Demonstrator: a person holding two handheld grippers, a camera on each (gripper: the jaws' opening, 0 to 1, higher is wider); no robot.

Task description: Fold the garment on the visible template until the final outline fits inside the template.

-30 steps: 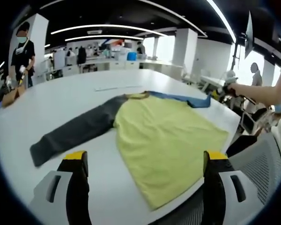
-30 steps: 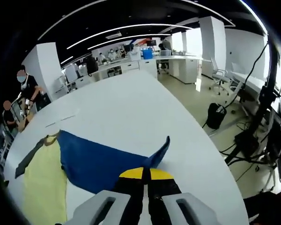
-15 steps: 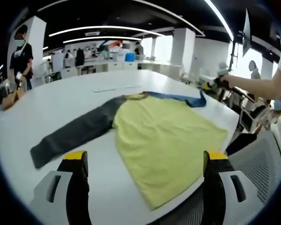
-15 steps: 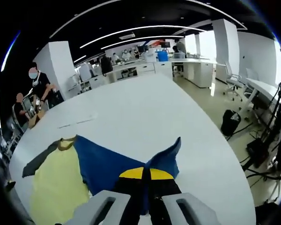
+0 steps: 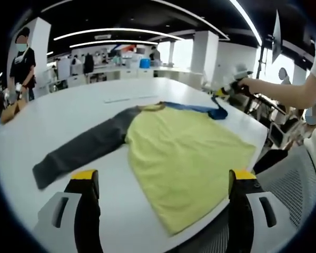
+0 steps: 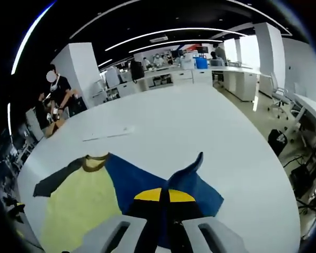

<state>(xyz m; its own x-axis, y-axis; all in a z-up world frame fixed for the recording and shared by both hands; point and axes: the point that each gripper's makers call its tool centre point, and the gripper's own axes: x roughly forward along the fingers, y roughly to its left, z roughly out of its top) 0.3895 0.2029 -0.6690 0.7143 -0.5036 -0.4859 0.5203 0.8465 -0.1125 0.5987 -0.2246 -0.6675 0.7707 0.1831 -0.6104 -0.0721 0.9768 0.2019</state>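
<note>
A long-sleeved shirt with a yellow body (image 5: pixel 187 158) lies flat on the white table (image 5: pixel 68 113). Its dark grey sleeve (image 5: pixel 81 150) stretches out to the left. The blue sleeve (image 5: pixel 200 109) runs along the far edge, and its cuff is lifted by my right gripper (image 5: pixel 221 94), held by a person's arm coming from the right. In the right gripper view that gripper (image 6: pixel 164 196) is shut on the blue sleeve (image 6: pixel 187 182), with the yellow body (image 6: pixel 79 203) and collar (image 6: pixel 95 162) to the left. My left gripper (image 5: pixel 160 182) stands open above the near table edge, holding nothing.
A thin strip (image 6: pixel 108 133) lies on the table beyond the shirt. A mesh office chair (image 5: pixel 292 190) sits at the near right. People stand at the far left (image 5: pixel 22 58). Desks and chairs (image 6: pixel 284 103) fill the room behind.
My right gripper has carried the blue sleeve's cuff up and inward over the shirt, folding the sleeve toward the collar. The left gripper has stayed open in place.
</note>
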